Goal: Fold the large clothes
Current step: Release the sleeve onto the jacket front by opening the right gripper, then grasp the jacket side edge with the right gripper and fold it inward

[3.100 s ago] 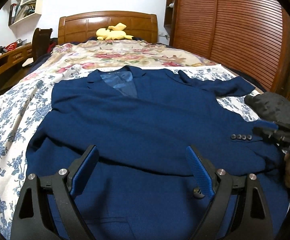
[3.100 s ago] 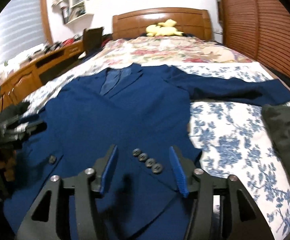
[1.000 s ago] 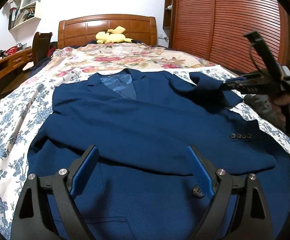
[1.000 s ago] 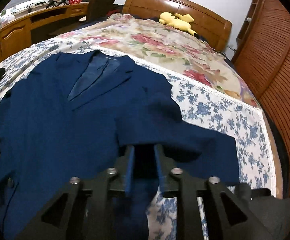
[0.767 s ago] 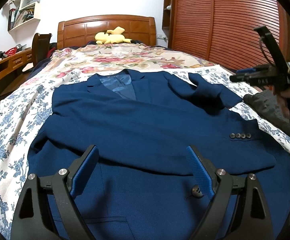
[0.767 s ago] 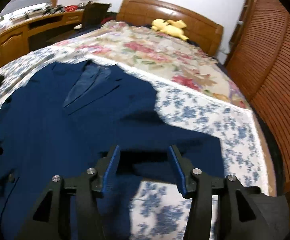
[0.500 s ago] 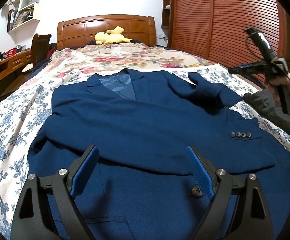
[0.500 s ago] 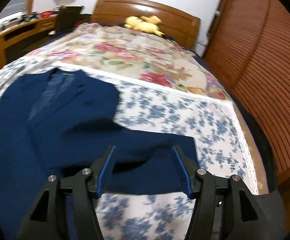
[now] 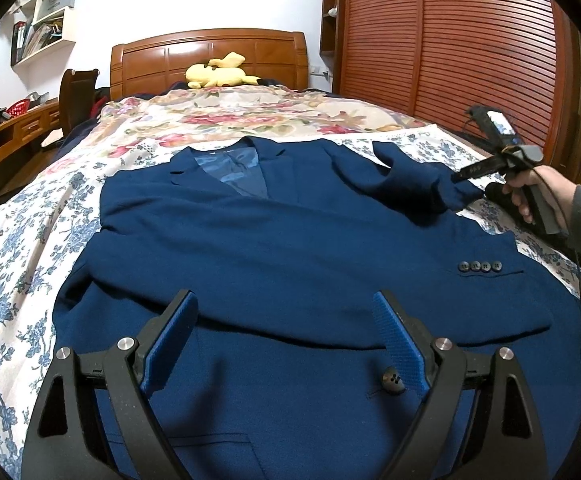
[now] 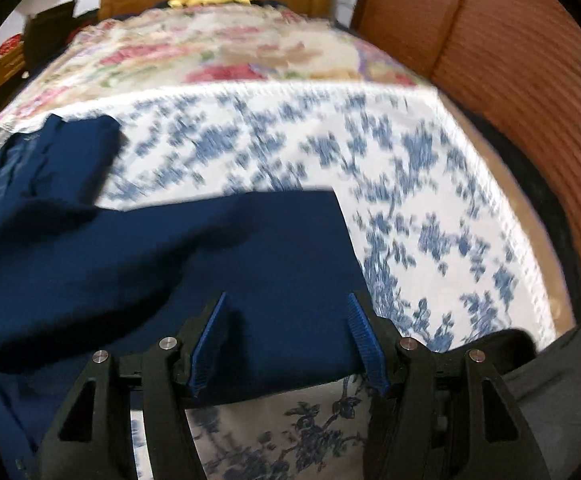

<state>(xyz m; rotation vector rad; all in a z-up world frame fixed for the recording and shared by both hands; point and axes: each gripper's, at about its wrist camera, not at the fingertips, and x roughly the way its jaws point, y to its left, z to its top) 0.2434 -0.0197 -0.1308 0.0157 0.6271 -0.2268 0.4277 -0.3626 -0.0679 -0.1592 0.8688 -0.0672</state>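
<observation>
A navy blue suit jacket lies face up on the bed, one sleeve folded across its front with four cuff buttons showing. My left gripper is open and empty, hovering over the jacket's lower front near a button. My right gripper is open, its jaws straddling the end of the other sleeve, which lies out on the sheet. In the left wrist view the right gripper sits at that sleeve's tip.
The bed has a blue-flowered white sheet and a floral quilt beyond. A yellow plush toy lies at the wooden headboard. A dark grey garment lies at the bed's right edge. A slatted wooden wardrobe stands right, a desk left.
My right gripper let go of the sleeve, opened, and has dropped back down to the sleeve's end. The left gripper has stayed still.
</observation>
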